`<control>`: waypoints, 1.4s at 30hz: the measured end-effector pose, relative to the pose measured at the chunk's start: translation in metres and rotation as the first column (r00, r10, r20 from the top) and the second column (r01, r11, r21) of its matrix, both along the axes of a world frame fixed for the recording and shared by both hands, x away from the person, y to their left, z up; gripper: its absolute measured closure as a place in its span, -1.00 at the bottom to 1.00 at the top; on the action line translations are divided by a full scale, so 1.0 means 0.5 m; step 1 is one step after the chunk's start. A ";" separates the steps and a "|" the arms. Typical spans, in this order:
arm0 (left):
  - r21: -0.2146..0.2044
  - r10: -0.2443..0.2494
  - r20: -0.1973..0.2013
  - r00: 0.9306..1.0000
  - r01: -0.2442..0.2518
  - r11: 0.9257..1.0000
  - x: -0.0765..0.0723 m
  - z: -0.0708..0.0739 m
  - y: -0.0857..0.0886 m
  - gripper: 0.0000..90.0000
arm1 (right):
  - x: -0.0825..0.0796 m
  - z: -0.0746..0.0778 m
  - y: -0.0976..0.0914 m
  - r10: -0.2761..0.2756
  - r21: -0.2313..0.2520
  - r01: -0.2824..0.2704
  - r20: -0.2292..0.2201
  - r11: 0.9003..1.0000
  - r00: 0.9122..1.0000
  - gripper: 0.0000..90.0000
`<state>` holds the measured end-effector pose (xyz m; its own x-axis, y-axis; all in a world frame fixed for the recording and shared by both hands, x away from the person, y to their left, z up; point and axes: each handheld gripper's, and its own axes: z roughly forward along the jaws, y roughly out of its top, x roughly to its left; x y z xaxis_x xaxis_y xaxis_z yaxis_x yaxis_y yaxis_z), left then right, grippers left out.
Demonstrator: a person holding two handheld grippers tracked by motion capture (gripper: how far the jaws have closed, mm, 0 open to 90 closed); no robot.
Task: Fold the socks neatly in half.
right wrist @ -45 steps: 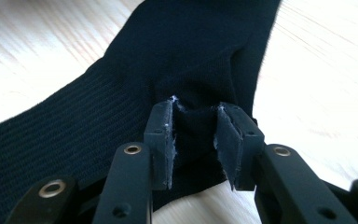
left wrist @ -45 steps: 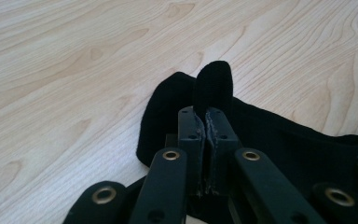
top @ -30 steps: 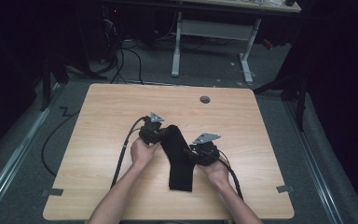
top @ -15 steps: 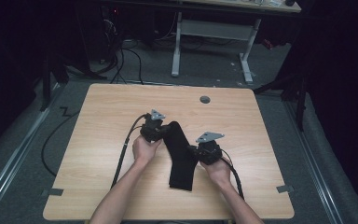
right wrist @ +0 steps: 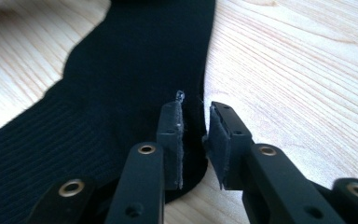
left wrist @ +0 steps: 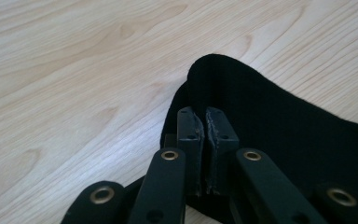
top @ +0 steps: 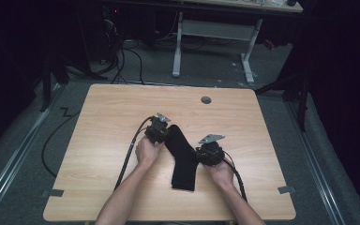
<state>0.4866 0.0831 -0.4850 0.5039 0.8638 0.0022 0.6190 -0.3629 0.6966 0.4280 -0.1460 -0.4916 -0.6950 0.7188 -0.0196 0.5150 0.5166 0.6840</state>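
Observation:
A long black sock [top: 183, 154] lies on the wooden table [top: 112, 117], running from the middle toward the near edge. My left gripper [top: 165, 136] is at the sock's far end. In the left gripper view its jaws [left wrist: 205, 119] are pressed together with a raised fold of the sock [left wrist: 284, 116] pinched between them. My right gripper [top: 200, 153] sits at the sock's right edge, halfway along. Its jaws [right wrist: 196, 116] have just been opening and stand slightly apart over the edge of the sock [right wrist: 121, 84], without pressing on it.
A dark round grommet [top: 206, 100] is set in the table near its far edge. Grey tape marks [top: 52, 193] [top: 286, 190] sit near the front corners. Cables trail from both grippers toward the person. A white desk frame [top: 211, 33] stands on the floor beyond.
The right gripper has edged slightly to the right beside the sock. The left hand and the sock lie as before.

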 end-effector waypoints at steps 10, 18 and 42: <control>0.024 0.021 0.023 1.000 -0.021 0.999 -0.021 0.012 0.021 0.53 | -0.020 0.020 -0.003 -0.013 0.035 0.011 0.056 0.999 0.998 0.50; -0.002 -0.037 0.047 0.998 0.037 0.999 -0.055 0.026 0.012 0.36 | -0.051 0.030 0.000 0.051 0.042 -0.054 0.061 0.998 0.997 0.64; 0.033 -0.084 0.033 0.996 0.083 0.996 -0.099 -0.001 0.005 0.17 | -0.090 0.010 0.001 0.104 0.055 -0.107 0.043 0.993 0.994 0.51</control>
